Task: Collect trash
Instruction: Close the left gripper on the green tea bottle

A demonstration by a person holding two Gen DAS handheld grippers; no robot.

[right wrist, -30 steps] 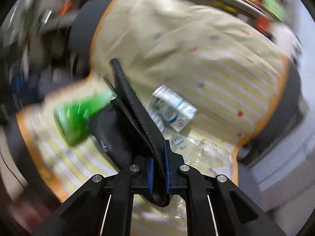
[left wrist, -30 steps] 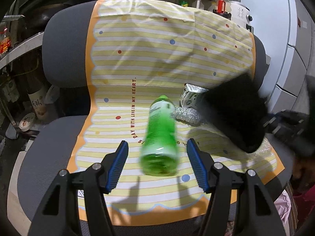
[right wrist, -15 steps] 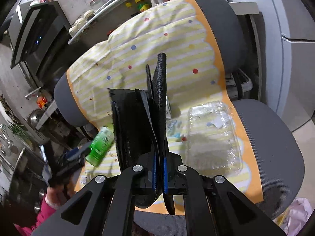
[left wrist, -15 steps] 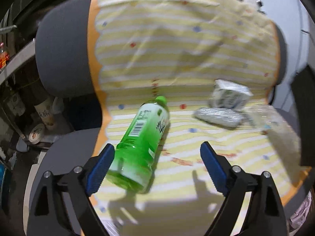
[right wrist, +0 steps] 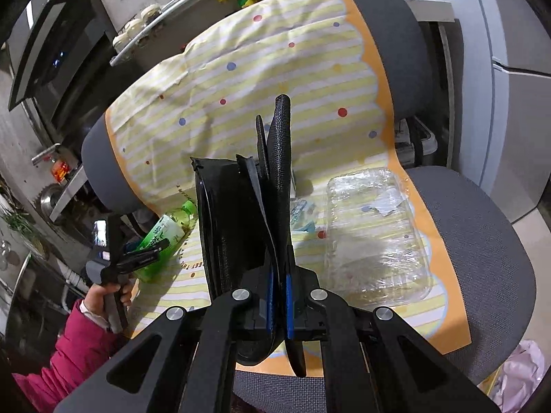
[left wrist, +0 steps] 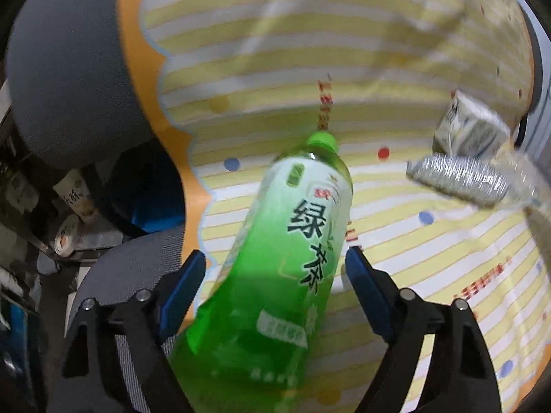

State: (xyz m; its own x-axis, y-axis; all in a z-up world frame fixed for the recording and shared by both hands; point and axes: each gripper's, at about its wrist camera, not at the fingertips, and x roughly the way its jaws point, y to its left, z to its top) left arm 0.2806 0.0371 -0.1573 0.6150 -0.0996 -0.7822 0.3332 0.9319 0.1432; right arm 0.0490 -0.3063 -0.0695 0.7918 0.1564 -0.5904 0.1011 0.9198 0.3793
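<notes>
- Lower centre: the right gripper (right wrist: 279, 304) is clamped on a black mesh bag (right wrist: 237, 213), held upright to take trash.
- Left gripper (left wrist: 275, 275): jaws apart, just been closing, straddling the green tea bottle (left wrist: 289, 241) without pressing it.
- Upper right: carton (left wrist: 468, 130) on the chair's striped cloth (left wrist: 310, 51).

Left claw (left wrist: 275, 275) spread wide, just narrowing, astride green bottle (left wrist: 286, 241) lying on striped cloth (left wrist: 275, 51); pads clear.
</notes>
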